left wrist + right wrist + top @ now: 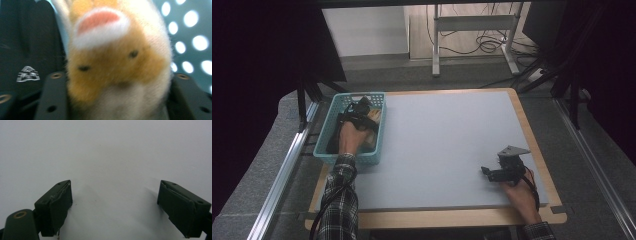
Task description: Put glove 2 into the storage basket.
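The left gripper (362,107) is down inside the teal basket (324,152) at the far left of the table (452,145), the left hand (349,140) over the basket's near half. In the left gripper view a plush toy (117,62), orange-brown and cream with two dark eyes and a pink patch, sits between the two black jaws. The jaws flank it on both sides; the picture is blurred and very close, so whether the pads press on the fur I cannot tell. A black item with a small white logo (28,74) lies to the left of the toy, and the basket's perforated wall (192,42) stands behind it at the right. In the high view a cream and tan patch (374,116) shows just right of the gripper inside the basket, probably the same toy.

The right gripper (488,172) rests at the near right of the table, well apart from the basket, pointing left, with the right hand (519,192) behind it and its grey plate (513,150) on top. In the right gripper view its jaws stand wide apart over bare grey tabletop (107,157), with nothing between them.

The sleeves are plaid (339,200). A desk frame (472,25) and cables (487,45) stand on the floor beyond the table.
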`<act>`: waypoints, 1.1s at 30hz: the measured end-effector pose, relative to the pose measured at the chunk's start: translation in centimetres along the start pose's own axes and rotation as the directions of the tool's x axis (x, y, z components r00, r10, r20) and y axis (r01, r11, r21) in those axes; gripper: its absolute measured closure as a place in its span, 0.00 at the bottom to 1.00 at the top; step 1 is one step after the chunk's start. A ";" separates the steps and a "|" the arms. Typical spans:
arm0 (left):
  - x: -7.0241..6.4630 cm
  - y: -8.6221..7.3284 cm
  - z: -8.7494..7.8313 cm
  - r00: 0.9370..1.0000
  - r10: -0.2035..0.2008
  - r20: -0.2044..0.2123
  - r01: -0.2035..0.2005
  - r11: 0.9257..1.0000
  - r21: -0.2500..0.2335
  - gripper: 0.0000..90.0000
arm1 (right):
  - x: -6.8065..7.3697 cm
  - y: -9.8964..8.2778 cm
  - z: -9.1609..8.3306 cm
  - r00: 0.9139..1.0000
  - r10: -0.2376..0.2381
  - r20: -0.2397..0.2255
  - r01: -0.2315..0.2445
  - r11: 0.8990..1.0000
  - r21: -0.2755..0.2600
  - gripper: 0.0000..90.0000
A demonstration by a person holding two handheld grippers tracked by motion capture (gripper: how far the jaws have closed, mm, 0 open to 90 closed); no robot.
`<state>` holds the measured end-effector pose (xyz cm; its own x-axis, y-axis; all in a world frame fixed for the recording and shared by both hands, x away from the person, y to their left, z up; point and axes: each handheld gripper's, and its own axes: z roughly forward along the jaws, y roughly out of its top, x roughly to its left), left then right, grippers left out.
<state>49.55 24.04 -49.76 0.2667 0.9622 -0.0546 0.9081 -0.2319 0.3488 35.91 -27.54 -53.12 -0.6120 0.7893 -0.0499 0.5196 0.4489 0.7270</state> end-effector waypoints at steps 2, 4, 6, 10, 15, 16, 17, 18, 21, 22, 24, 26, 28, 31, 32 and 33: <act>0.3 -0.1 0.1 1.000 -0.013 0.017 0.013 1.000 0.000 0.35 | 0.0 0.0 0.0 1.000 0.000 0.000 0.000 1.000 0.000 0.14; 0.5 -0.2 -0.1 0.999 -0.017 0.049 0.017 1.000 0.000 0.23 | 0.0 0.0 0.0 1.000 0.000 -0.001 0.000 1.000 0.000 0.14; 0.4 -0.2 -0.6 0.999 -0.003 0.046 0.003 1.000 0.001 0.16 | 0.0 0.0 0.0 1.000 0.000 0.000 0.000 1.000 0.000 0.14; 0.4 -0.2 -2.3 0.998 0.020 0.051 -0.019 1.000 -0.023 0.12 | 0.0 0.0 0.0 1.000 0.000 -0.001 0.000 1.000 0.000 0.14; 1.3 -0.7 -5.0 0.998 0.019 0.057 -0.013 0.993 -0.114 0.17 | 0.0 0.0 0.0 1.000 -0.001 -0.001 0.001 1.000 0.000 0.14; 1.7 -0.9 -5.4 0.998 0.012 0.061 -0.004 0.991 -0.132 0.21 | 0.0 0.0 0.0 1.000 0.000 -0.001 0.000 1.000 0.000 0.14; 1.9 -1.0 -5.6 0.998 0.020 0.057 -0.012 0.990 -0.142 0.24 | 0.0 0.0 0.0 1.000 -0.001 -0.001 0.001 1.000 0.000 0.14; 2.2 -1.3 -5.9 0.998 0.019 0.064 -0.009 0.988 -0.155 0.29 | 0.0 0.0 0.0 1.000 0.000 -0.001 0.000 1.000 0.000 0.14; 2.6 -1.8 -6.1 0.991 0.015 0.129 0.010 0.982 -0.190 0.42 | 0.0 0.0 0.0 1.000 -0.001 -0.001 0.001 1.000 0.000 0.14; 2.6 -1.9 -6.0 0.989 0.022 0.145 0.006 0.982 -0.187 0.42 | 0.0 0.0 0.0 1.000 0.000 0.000 0.000 1.000 0.000 0.14; 2.4 -1.9 -5.6 0.990 0.030 0.141 -0.006 0.985 -0.170 0.42 | 0.0 0.0 0.0 1.000 0.000 0.000 0.000 1.000 0.000 0.14; 2.4 -2.0 -5.5 0.992 0.028 0.123 -0.007 0.985 -0.172 0.40 | 0.0 0.0 0.0 1.000 0.000 -0.001 0.000 1.000 0.000 0.14; 2.8 -2.1 -5.7 0.993 0.005 0.121 0.019 0.980 -0.198 0.41 | 0.0 0.0 0.0 1.000 0.000 -0.001 0.000 1.000 0.000 0.14; 3.3 -2.4 -5.7 0.991 0.001 0.132 0.026 0.978 -0.205 0.50 | 0.0 0.0 0.0 1.000 0.000 0.000 0.000 1.000 0.000 0.14; 3.2 -2.4 -5.5 0.988 0.013 0.153 0.018 0.980 -0.199 0.51 | 0.0 0.0 0.0 1.000 0.000 0.000 0.000 1.000 0.000 0.14; 3.0 -2.4 -5.1 0.988 0.017 0.154 0.012 0.983 -0.183 0.51 | 0.0 0.0 0.0 1.000 0.000 0.000 0.000 1.000 0.000 0.14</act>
<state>46.49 28.22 -45.96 0.3284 0.9248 -0.1922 0.8369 -0.1906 0.5130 35.93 -27.55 -53.13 -0.6120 0.7892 -0.0504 0.5194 0.4492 0.7269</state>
